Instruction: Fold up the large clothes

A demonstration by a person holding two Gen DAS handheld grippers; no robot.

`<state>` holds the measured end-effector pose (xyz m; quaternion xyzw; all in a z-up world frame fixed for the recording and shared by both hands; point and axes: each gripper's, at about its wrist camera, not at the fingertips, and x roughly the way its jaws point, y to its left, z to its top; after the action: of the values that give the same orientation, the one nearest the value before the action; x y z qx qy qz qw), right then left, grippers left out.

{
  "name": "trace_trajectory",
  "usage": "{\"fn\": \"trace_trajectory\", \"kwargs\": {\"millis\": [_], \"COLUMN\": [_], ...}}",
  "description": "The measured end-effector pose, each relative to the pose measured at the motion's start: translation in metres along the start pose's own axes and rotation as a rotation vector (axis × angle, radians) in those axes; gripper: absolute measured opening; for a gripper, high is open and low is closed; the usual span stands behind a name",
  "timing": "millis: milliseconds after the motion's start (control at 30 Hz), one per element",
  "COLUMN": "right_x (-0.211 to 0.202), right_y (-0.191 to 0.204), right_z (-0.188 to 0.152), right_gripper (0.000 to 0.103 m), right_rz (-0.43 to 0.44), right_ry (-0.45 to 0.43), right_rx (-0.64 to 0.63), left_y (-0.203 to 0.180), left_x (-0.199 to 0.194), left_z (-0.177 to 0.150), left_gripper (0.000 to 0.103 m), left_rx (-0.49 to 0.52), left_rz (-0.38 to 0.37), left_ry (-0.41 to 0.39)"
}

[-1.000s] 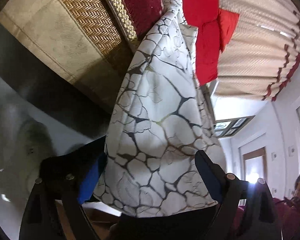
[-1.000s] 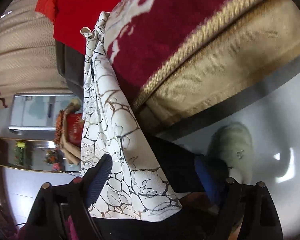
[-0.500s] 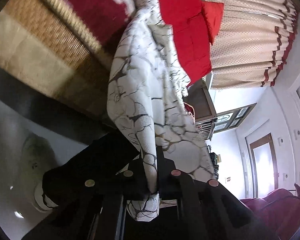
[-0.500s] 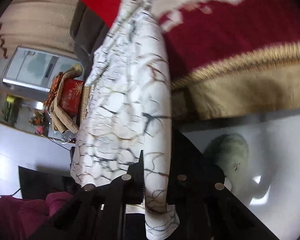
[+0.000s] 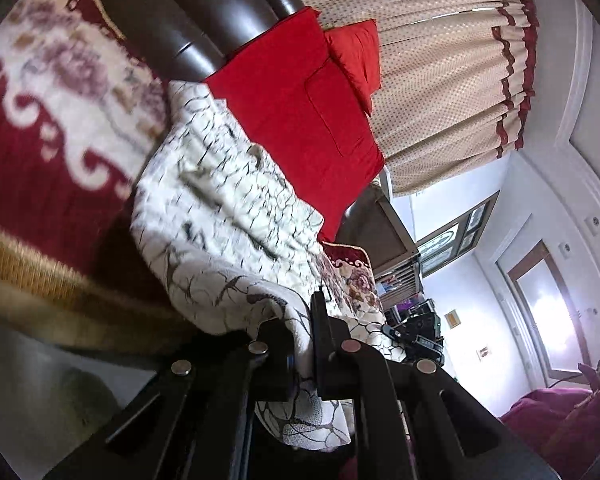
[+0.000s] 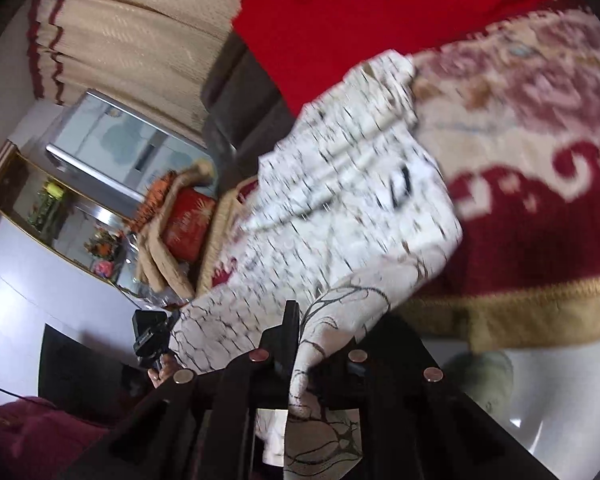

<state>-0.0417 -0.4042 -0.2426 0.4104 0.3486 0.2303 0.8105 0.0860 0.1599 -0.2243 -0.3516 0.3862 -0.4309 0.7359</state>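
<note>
Both grippers have swung forward, left gripper (image 5: 300,344) and right gripper (image 6: 316,356) fingers clamped on the white crackle-patterned garment (image 5: 220,208), which now stretches lengthwise ahead over the red-and-cream floral bedspread (image 5: 40,128).

One white garment with dark crackle print (image 5: 228,216), two tongs (image 5: 302,344) (image 6: 300,344), two red cushions (image 5: 300,120) (image 5: 356,56), one patterned red-and-cream blanket (image 5: 40,128), one beige curtain with maroon trim (image 5: 440,72), one dark headboard (image 5: 204,12), one red box (image 6: 186,224)
</note>
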Motion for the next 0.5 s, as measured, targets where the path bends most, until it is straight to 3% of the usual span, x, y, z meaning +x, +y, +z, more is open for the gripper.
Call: {"fn": "trace_trajectory", "kwargs": {"millis": [200,333,500], "right_x": [0.006,0.01,0.024], "right_y": [0.003,-0.009,-0.036], "right_z": [0.047,0.107,0.201], "right_gripper": [0.009,0.009,0.009], "right_rz": [0.032,0.031,0.013], "right_ry": [-0.069,-0.146,-0.268], "right_rx": [0.01,0.049,0.139], "left_y": [-0.001,-0.005,0.01], "left_x": [0.012,0.034,0.082], "left_z": [0.055,0.119,0.23], "left_gripper": [0.007,0.007,0.007], "left_rx": [-0.02,0.012,0.019], "left_rz": [0.037,0.087,0.153], "left_ry": [-0.037,-0.039,-0.055]}}
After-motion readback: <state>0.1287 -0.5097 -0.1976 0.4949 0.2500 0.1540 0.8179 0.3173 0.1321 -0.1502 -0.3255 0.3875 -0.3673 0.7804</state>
